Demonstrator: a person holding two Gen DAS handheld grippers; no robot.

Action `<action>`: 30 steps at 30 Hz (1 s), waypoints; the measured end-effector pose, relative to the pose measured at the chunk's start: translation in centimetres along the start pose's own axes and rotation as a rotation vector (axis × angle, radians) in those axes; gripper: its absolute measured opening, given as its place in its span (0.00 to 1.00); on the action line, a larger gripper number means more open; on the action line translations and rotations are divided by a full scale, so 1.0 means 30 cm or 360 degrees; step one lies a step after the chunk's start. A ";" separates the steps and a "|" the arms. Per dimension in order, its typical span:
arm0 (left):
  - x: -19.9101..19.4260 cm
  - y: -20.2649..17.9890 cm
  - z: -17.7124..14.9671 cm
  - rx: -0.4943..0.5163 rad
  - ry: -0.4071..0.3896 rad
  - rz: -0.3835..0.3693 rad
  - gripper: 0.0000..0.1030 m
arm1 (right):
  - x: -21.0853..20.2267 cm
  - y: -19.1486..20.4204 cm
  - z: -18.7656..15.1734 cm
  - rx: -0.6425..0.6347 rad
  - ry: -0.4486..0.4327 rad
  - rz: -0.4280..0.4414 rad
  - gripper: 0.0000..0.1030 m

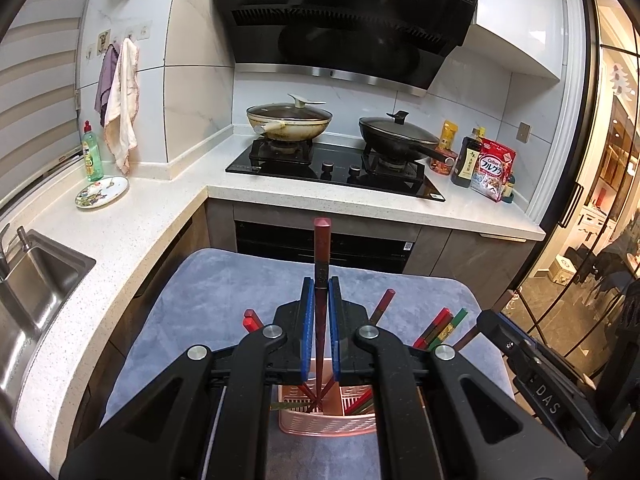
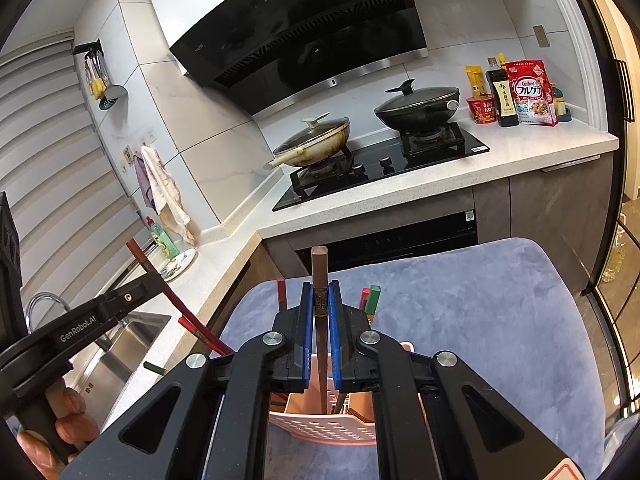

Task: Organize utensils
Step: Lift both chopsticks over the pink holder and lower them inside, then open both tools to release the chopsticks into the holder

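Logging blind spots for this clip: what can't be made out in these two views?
- Left wrist view: the left gripper hides most of the pink perforated plastic utensil basket; its compartments are unclear.
- Right wrist view: the right gripper covers the brown chopstick lower down, so its tip's resting place is hidden.
- Both views: the grey plush mat is cut off by the lower edge.
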State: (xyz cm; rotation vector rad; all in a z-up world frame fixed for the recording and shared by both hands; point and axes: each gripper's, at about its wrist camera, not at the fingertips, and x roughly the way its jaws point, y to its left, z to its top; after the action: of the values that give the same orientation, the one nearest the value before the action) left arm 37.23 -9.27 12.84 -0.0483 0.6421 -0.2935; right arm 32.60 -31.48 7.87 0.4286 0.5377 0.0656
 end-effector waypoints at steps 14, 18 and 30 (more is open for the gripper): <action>-0.003 0.032 -0.029 -0.0041 0.0011 -0.0006 0.07 | 0.025 -0.019 -0.035 0.0002 0.0059 0.0000 0.11; -0.013 0.031 -0.047 -0.0025 -0.0006 0.0022 0.08 | 0.011 -0.013 -0.047 -0.0021 0.0050 -0.0008 0.14; -0.072 0.050 -0.082 -0.0019 -0.0045 0.0116 0.34 | -0.050 -0.012 -0.062 -0.0035 0.0035 -0.0016 0.16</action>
State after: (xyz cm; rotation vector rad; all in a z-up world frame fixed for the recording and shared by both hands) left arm 34.49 -7.12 11.92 -0.0403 0.6162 -0.2184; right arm 30.35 -31.37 7.01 0.4039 0.5601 0.0667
